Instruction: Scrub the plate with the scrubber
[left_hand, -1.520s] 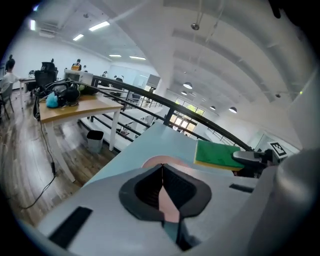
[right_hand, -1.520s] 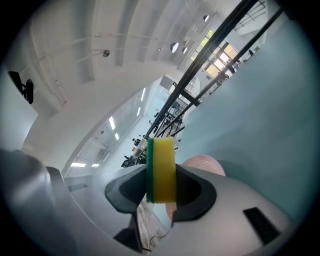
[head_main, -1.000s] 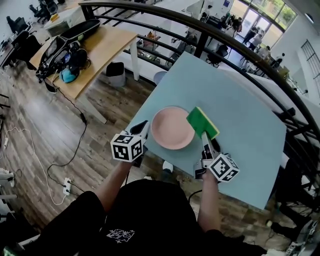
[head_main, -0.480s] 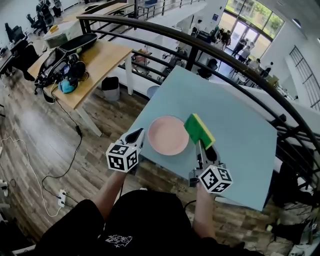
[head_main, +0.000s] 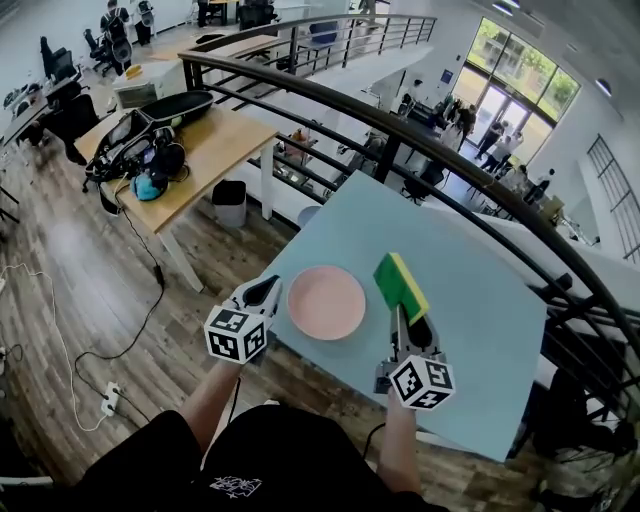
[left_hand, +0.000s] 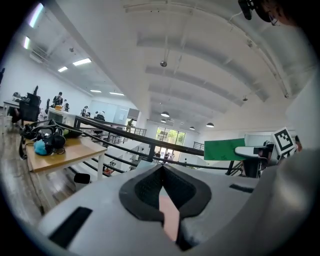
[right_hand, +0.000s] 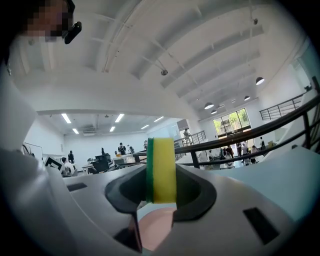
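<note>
Scrubber poised beside the plate, scrubbing not yet begun

The right gripper (head_main: 406, 312) is clamping the green-and-yellow scrubber (head_main: 400, 283) just right of the pink plate (head_main: 326, 302). The left gripper (head_main: 266, 290), jaws closed together, is waiting at its left rim. Laying the green face flat should scrub best.

**Where things lie around the tabletop**

We find the plate (head_main: 326, 302) lying on the tabletop (head_main: 480, 290), close to its near left edge. The left tool (head_main: 266, 290) sits just left of the plate, at that edge. The scrubber (head_main: 400, 285) is just right of the plate, between the jaws of the right tool (head_main: 406, 318), which is nearer us. A railing (head_main: 390, 150) runs behind the tabletop. Well off to the left, a desk (head_main: 215, 135) stands on the floor (head_main: 60, 300) with bags (head_main: 135, 150) on it.
</note>
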